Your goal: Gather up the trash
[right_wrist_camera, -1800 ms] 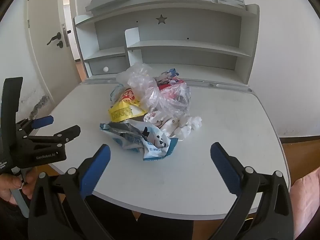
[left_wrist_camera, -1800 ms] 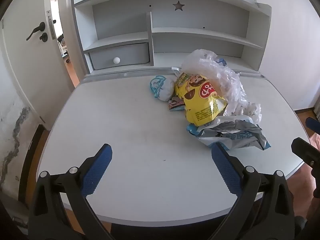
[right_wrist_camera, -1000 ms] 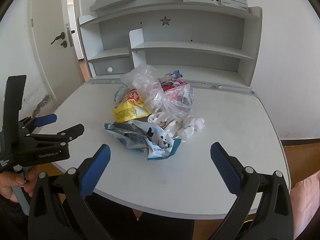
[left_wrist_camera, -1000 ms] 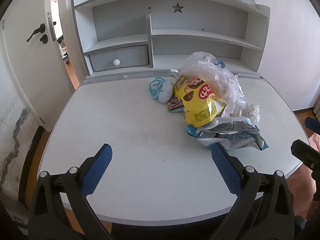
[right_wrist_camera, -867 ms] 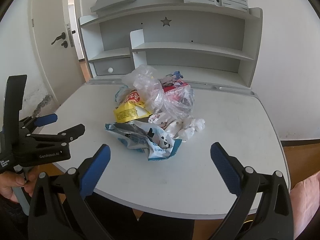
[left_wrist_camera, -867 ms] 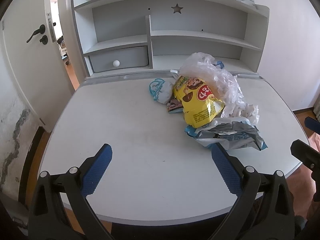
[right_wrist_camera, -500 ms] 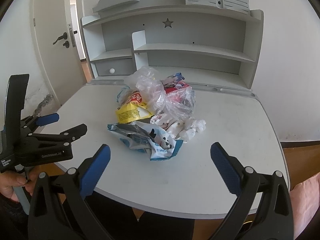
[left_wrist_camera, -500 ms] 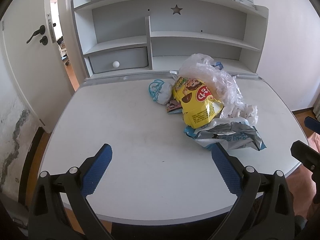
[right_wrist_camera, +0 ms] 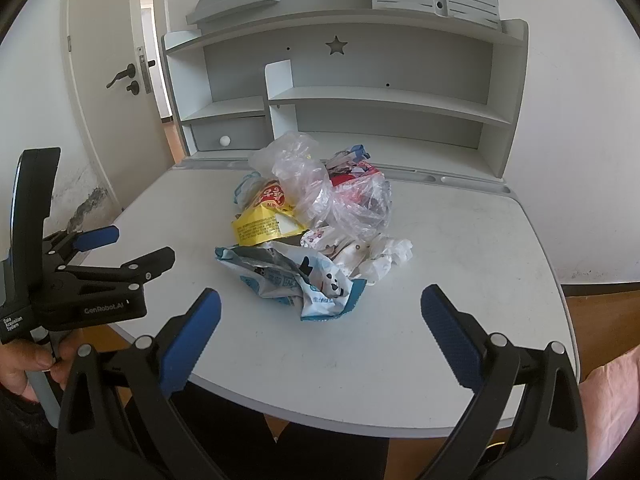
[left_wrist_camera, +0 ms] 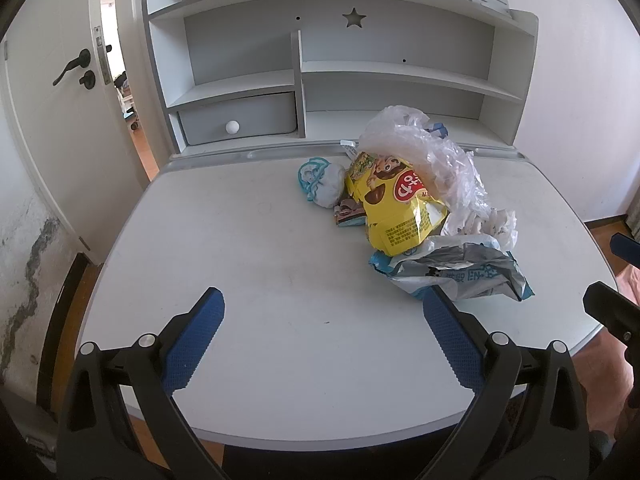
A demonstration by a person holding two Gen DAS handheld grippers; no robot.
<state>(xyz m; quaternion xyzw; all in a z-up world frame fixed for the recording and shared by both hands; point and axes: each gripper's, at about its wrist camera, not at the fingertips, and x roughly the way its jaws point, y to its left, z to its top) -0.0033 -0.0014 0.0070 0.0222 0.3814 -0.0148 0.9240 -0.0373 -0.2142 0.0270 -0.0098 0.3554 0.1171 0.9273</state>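
So, progress: basically nothing collected yet, by my read.
Left hand-held gripper (left_wrist_camera: pixel 322 342): bottom of frame, jaws spread wide, holding nothing.
Right hand-held gripper (right_wrist_camera: pixel 320 340): same deal, wide apart and empty.
Trash pile (right_wrist_camera: pixel 316 232): mid-frame on the surface (left_wrist_camera: pixel 260 260), foil wrapper (right_wrist_camera: pixel 296 276) nearest, yellow bag (left_wrist_camera: pixel 394 204) and clear plastic bag (right_wrist_camera: pixel 320 188) behind.
Left to do: the whole pile; no bin in view.

Left wrist view: set at the near-left edge of the tabletop (left_wrist_camera: pixel 248 264), facing the far shelf unit (left_wrist_camera: pixel 340 76), trash pile (left_wrist_camera: pixel 408 208) right of centre. Right wrist view: set at the near-right edge, same heading, pile left of centre, left claw (right_wrist_camera: pixel 132 250) at its left margin. Shared: tabletop, pile, shelf unit, door (right_wrist_camera: pixel 108 92).
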